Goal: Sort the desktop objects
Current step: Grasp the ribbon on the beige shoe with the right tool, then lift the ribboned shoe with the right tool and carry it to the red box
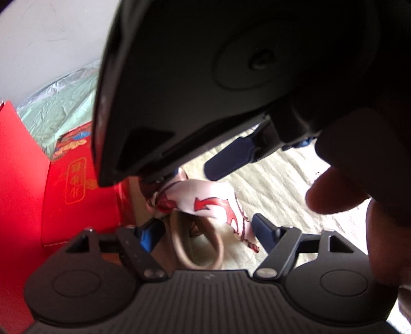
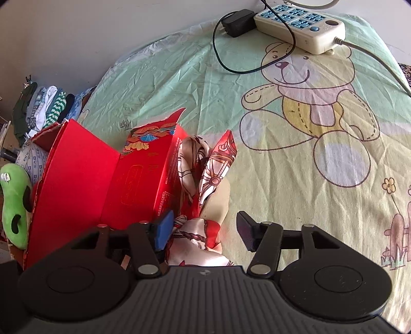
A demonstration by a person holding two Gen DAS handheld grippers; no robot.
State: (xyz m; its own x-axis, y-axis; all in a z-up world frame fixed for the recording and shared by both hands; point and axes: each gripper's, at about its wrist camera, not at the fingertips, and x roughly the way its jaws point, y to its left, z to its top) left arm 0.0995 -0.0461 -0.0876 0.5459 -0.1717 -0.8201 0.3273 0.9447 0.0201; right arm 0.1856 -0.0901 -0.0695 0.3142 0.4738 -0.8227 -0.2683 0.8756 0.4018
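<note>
A red-and-white patterned silk scarf [image 2: 205, 164] lies bunched against an open red gift box [image 2: 108, 179] on the green bear-print cloth [image 2: 179, 77]. My right gripper [image 2: 203, 228] is open, its fingers on either side of the scarf's near folds. In the left wrist view the scarf [image 1: 205, 203] lies over a beige looped strap [image 1: 200, 246], between the open fingers of my left gripper [image 1: 205, 231]. The right gripper's black body [image 1: 205, 77] fills the top of that view, with one blue finger [image 1: 228, 159] above the scarf. The red box [image 1: 72, 185] stands at left.
A cream power strip [image 2: 300, 23] and a black adapter [image 2: 237, 21] with a cable lie at the far edge. A green plush toy [image 2: 12, 205], a tape roll [image 2: 33, 161] and folded clothes [image 2: 43, 110] sit at the left. A hand [image 1: 359, 179] is at right.
</note>
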